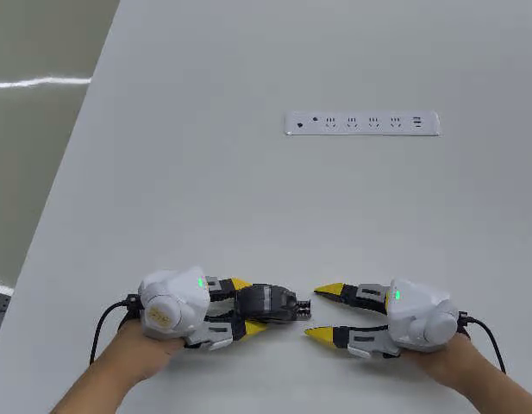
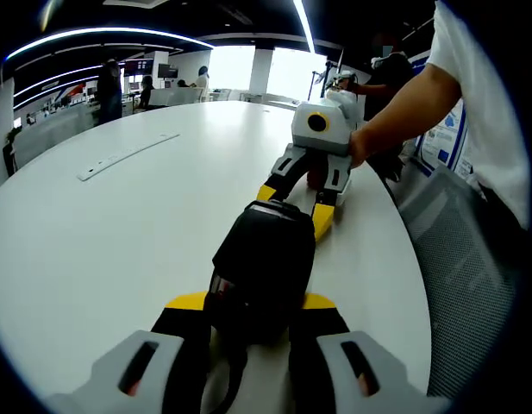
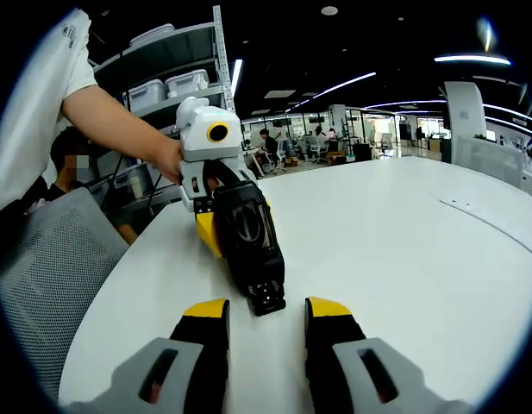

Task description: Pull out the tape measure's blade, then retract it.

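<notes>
A black tape measure [image 1: 267, 304] lies on the white table [image 1: 274, 198] near its front edge, with my left gripper [image 1: 247, 306] shut on its body. In the left gripper view the black case [image 2: 263, 263] sits between the yellow-tipped jaws. My right gripper [image 1: 320, 311] stands open just to the right, its yellow fingertips [image 1: 331, 290] on either side of the case's blade end. In the right gripper view the tape measure [image 3: 248, 237] points at me, its blade tip [image 3: 267, 297] just ahead of the open gripper [image 3: 267, 310]. No blade is drawn out.
A white power strip [image 1: 362, 123] lies flat on the far part of the table. The table's left edge [image 1: 63, 172] runs diagonally beside a grey floor. A grey mesh chair [image 3: 50, 276] and shelving [image 3: 175, 86] stand behind the person.
</notes>
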Tool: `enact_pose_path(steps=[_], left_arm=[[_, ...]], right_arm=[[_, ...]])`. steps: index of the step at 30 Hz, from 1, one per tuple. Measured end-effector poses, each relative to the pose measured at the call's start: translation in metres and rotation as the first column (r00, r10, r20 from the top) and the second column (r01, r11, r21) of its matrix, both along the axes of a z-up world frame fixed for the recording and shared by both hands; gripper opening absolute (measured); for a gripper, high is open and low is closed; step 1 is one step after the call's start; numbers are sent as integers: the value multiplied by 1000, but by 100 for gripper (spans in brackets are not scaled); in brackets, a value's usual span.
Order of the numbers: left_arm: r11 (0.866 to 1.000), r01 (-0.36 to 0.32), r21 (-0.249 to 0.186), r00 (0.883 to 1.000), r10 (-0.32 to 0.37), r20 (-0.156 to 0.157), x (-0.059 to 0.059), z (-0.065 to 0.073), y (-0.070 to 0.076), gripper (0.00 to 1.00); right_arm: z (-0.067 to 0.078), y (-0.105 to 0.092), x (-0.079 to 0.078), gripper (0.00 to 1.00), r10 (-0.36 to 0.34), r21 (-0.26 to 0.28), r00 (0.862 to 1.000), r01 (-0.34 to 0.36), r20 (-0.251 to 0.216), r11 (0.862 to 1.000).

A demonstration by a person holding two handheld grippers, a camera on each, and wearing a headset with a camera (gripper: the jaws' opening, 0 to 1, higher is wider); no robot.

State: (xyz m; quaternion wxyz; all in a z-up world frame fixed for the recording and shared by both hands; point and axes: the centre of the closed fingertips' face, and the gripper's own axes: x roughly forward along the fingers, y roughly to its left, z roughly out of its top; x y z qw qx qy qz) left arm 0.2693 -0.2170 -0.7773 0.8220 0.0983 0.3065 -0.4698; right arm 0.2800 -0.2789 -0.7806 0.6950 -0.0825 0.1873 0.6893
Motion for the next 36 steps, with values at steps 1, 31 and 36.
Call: enact_pose_path(steps=[1, 31, 36], left_arm=[[1000, -1, -1, 1000, 1, -1, 0, 0, 0, 31], [1000, 12, 1, 1000, -12, 3, 0, -2, 1, 31], [1000, 25, 0, 1000, -25, -1, 0, -2, 0, 31]], right_arm=[[0, 1, 0, 34, 2, 0, 1000, -2, -1, 1000], [-5, 9, 0, 14, 58, -11, 997, -57, 56, 998], [-6, 8, -2, 13, 53, -20, 997, -52, 61, 998]])
